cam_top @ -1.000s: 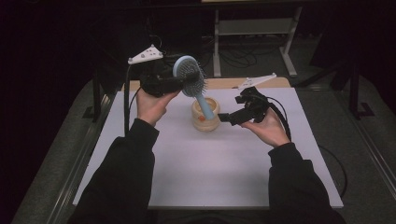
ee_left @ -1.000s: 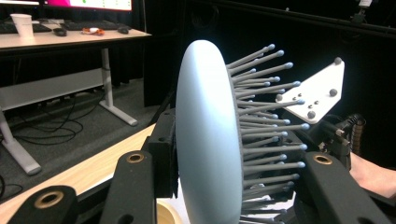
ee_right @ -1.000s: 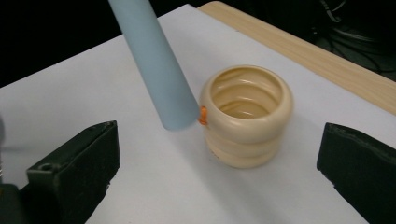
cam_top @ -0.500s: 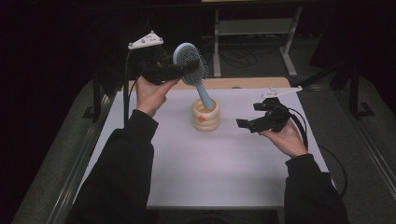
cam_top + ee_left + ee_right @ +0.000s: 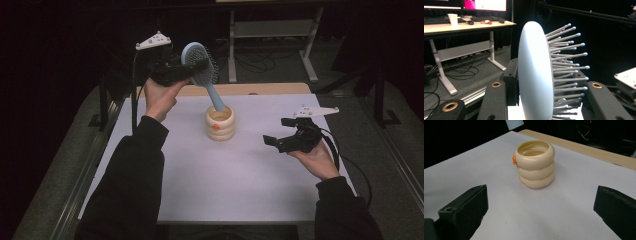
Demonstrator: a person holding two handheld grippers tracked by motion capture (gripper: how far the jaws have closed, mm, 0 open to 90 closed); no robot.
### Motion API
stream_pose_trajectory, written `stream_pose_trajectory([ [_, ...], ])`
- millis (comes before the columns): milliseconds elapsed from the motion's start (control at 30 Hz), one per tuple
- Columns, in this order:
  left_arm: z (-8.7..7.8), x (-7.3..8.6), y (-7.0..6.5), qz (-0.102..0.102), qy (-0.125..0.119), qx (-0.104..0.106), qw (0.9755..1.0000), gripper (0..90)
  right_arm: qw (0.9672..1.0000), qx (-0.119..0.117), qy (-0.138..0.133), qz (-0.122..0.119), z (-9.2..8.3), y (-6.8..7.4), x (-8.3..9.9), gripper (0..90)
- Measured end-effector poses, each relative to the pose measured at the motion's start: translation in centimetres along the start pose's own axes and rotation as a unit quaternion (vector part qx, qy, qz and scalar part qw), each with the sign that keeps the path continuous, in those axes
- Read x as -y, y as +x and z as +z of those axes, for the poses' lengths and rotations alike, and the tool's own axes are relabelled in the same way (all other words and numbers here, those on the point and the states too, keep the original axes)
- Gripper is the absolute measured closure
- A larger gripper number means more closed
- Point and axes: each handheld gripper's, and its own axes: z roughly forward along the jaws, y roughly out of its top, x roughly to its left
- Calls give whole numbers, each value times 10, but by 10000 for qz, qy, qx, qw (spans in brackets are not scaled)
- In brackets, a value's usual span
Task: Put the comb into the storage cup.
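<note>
A light blue hairbrush (image 5: 199,64) hangs tilted, with its head (image 5: 534,75) clamped between the jaws of my left gripper (image 5: 196,66) (image 5: 546,83), which is shut on it; the bristles point to the right in the left gripper view. The brush handle (image 5: 216,99) slants down toward a cream ringed cup (image 5: 220,122) (image 5: 535,165) with a small orange knob. The handle tip (image 5: 514,123) stays above the cup, and the cup's inside looks empty. My right gripper (image 5: 278,132) (image 5: 541,207) is to the right of the cup, low over the sheet, open, with nothing between its jaws.
A white sheet (image 5: 235,175) covers the table, with a wooden strip (image 5: 270,89) along its far edge. A white-legged desk (image 5: 272,30) and floor cables (image 5: 461,72) lie beyond. Metal rails (image 5: 90,165) run beside the table.
The left gripper has lifted the brush up and a little left, so the handle has risen from the cup. The right gripper has moved right and down, away from the cup.
</note>
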Motion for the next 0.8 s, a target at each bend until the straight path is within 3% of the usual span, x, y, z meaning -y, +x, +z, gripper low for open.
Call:
stream_pose_trajectory([
  [267,8,5,9,-39,7,-121,9999,551,9997,16,-229,93,-18,-5,22,0],
  [467,13,10,13,-124,-41,-87,9999,549,9991,-26,-383,168,-30,-7,37,0],
  [800,21,21,21,-167,5,-183,9997,549,9987,209,-424,165,-44,-13,55,0],
])
